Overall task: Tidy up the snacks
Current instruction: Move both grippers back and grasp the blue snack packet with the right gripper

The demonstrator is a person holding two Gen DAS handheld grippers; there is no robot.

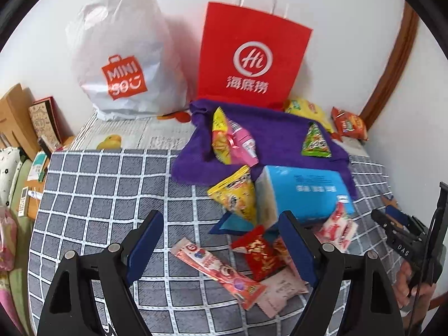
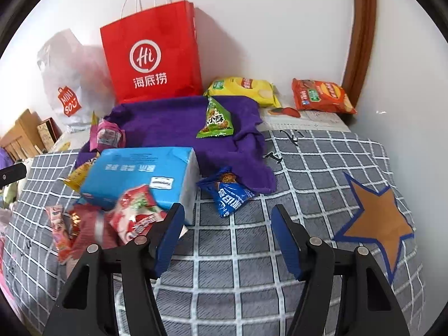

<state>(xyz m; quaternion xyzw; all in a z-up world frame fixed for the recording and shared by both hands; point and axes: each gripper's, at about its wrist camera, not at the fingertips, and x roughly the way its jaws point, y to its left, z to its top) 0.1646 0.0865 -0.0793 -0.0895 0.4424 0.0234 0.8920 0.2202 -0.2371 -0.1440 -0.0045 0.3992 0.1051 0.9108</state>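
Snack packets lie scattered on a grey checked blanket [image 1: 106,184]. My left gripper [image 1: 221,229] is open and empty above a long pink-red wafer packet [image 1: 218,273] and a red packet [image 1: 259,252]. A yellow packet [image 1: 238,193] leans on a blue tissue pack [image 1: 305,193]. My right gripper [image 2: 226,224] is open and empty, just short of a blue snack packet [image 2: 228,193]. A white-and-red candy packet [image 2: 137,212] lies to its left. A green triangular packet [image 2: 215,119] lies on a purple towel [image 2: 173,128]. The right gripper also shows in the left wrist view [image 1: 397,221].
A red paper bag [image 1: 252,56] and a white plastic Miniso bag [image 1: 123,64] stand against the back wall. Yellow [image 2: 243,89] and orange [image 2: 322,96] chip bags lie at the back right. A brown star patch [image 2: 378,218] marks the blanket. Boxes [image 1: 16,117] stand at the left.
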